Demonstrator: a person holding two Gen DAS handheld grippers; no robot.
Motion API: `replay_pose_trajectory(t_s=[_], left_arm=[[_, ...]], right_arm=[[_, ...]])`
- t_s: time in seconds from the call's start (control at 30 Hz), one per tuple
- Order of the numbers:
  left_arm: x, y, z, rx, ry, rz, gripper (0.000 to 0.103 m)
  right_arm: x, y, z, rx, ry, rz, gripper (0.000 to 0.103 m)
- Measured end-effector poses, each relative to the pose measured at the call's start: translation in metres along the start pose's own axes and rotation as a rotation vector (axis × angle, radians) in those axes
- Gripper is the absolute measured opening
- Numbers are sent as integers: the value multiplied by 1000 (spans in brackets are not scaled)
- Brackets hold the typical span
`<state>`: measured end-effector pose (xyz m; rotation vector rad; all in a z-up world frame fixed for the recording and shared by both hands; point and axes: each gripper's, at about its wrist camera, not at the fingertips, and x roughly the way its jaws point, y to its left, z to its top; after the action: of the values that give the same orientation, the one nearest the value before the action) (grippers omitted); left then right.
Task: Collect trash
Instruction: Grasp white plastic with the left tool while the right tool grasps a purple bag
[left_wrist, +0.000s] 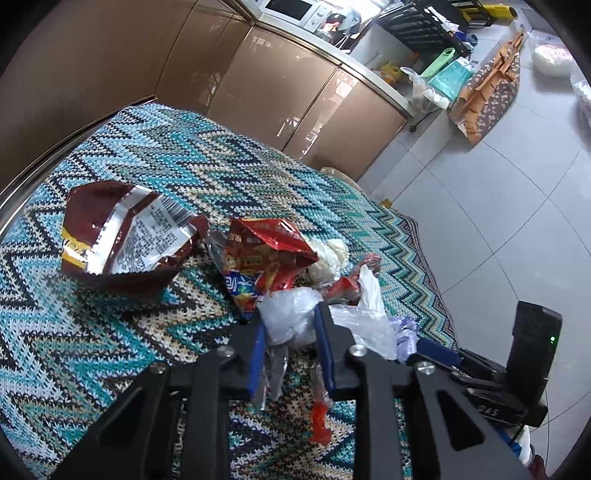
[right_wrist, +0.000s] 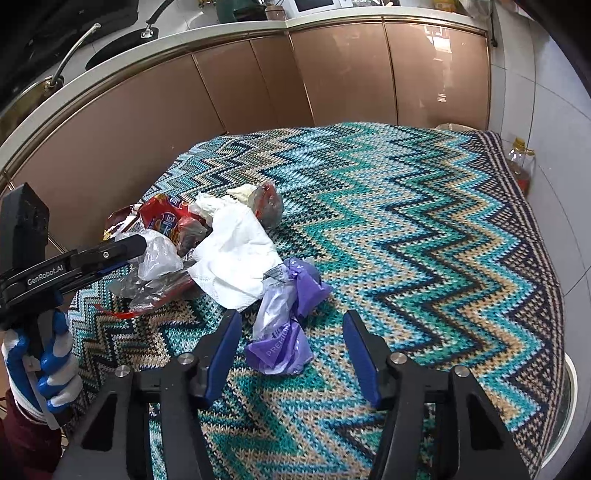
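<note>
Left gripper (left_wrist: 290, 332) of mine pinched a crinkled clear plastic wrapper (left_wrist: 288, 314); right gripper (right_wrist: 291, 350) stood partly apart around a crumpled purple bag (right_wrist: 280, 332), untouched.

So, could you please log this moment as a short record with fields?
surface: zigzag knit cloth
trash: brown snack bag, red snack bag, clear plastic, white tissue, purple bag, all in a loose cluster
left gripper: jaws closed on the clear plastic
right gripper: open, straddling the purple bag, pads not touching it
floor: oil bottle beside the table
</note>
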<state>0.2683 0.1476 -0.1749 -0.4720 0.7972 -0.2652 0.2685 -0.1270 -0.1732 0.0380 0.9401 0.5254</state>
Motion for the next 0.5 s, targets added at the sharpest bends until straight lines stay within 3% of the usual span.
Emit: replay_pose_trajectory(t_s=[0.13, 0.27, 0.5], left_arm=[[-3, -3, -2, 10, -7, -8, 20], [-14, -8, -5, 24, -24, -12, 20], [-43, -20, -6, 50, -71, -16, 20]], right_arm=[[7, 2, 1, -3, 16, 14, 45], [10, 2, -3, -1, 28, 27, 26], [-16, 9, -8, -25, -23, 29, 23]])
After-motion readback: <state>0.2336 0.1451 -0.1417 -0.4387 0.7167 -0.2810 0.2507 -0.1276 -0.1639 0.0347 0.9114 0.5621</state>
